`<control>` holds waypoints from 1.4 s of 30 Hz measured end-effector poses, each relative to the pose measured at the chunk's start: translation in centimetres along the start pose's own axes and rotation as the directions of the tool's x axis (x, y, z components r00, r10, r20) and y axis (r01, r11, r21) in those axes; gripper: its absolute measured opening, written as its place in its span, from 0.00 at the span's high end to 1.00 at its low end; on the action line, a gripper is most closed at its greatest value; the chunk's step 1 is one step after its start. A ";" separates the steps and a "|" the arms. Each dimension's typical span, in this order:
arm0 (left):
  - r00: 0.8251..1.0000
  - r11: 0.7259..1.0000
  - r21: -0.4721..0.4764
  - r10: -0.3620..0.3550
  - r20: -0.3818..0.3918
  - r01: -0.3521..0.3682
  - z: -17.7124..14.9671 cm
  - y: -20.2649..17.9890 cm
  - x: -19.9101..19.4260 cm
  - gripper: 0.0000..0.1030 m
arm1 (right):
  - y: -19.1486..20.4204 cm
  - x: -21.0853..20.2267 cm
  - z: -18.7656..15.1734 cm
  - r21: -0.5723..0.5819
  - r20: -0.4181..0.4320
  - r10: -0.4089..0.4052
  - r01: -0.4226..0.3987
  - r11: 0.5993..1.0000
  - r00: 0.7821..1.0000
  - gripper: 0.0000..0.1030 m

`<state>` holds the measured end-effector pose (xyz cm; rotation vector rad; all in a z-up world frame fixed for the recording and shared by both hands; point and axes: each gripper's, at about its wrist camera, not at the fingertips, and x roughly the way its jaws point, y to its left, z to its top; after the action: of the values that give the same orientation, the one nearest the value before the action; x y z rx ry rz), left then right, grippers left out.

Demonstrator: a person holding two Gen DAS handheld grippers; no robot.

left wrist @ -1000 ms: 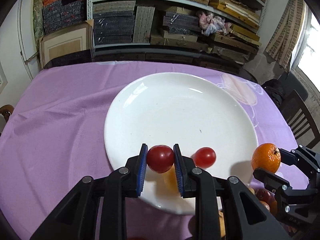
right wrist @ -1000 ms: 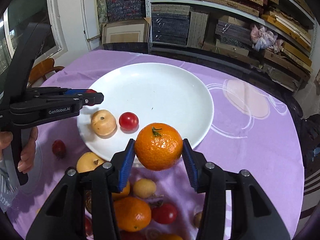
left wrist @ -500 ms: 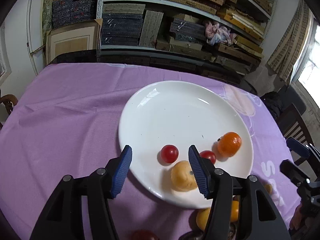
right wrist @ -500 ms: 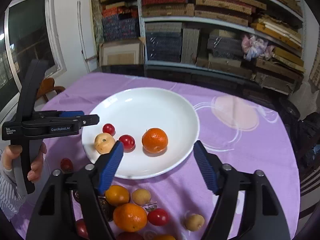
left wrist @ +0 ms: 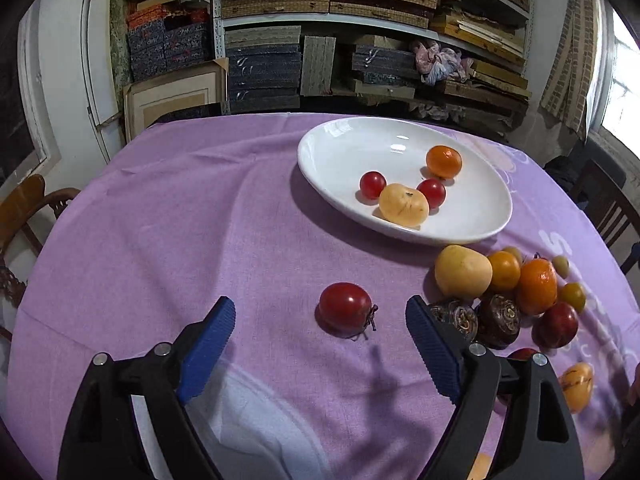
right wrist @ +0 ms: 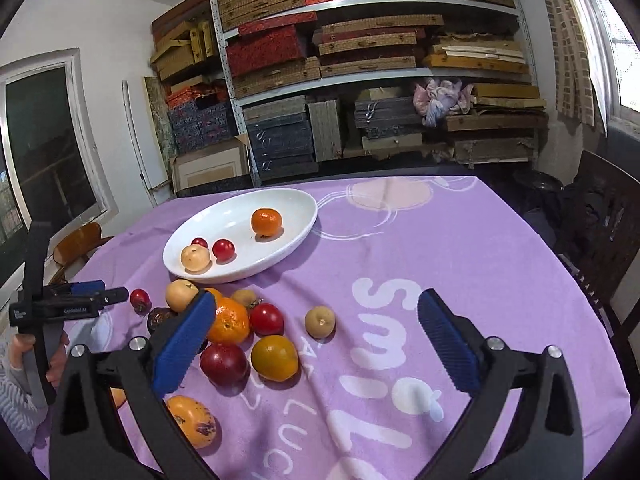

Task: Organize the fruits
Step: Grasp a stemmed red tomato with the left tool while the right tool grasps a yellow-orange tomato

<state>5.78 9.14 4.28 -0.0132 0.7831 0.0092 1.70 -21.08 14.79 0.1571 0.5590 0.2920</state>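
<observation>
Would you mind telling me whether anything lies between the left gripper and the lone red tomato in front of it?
Nothing visible does. The left gripper, jaws opening and empty, faces the red tomato across bare purple cloth. The dark fruits sit beside its right finger, off the line.

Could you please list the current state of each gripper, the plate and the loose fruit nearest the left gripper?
Left gripper: jaws opening, nothing gripped.
Right gripper: jaws opening, nothing gripped.
Round white ceramic plate: upright on the purple tablecloth, holding four fruits.
Small dark red tomato: resting on the cloth between the left gripper's blue pads, untouched.
</observation>
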 end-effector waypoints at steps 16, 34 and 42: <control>0.998 0.998 -0.061 -0.014 -0.054 0.011 0.1 1.2 3.6 0.16 | 1.0 1.5 -0.9 -0.043 -0.062 -0.021 0.019 0.999 0.998 0.04; 0.994 0.997 -0.048 -0.071 -0.084 0.067 0.0 0.6 4.0 0.51 | 1.2 2.3 -1.2 -0.047 -0.090 -0.018 0.014 0.999 0.996 0.04; 0.993 0.994 -0.025 -0.112 -0.044 0.111 0.0 0.1 3.2 0.66 | 2.6 2.9 -2.1 -0.133 -0.165 0.011 -0.033 0.991 0.986 0.04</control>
<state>8.01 9.21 2.05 -0.0785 0.8269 -0.0885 2.34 -17.60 12.17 0.0078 0.6984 0.3654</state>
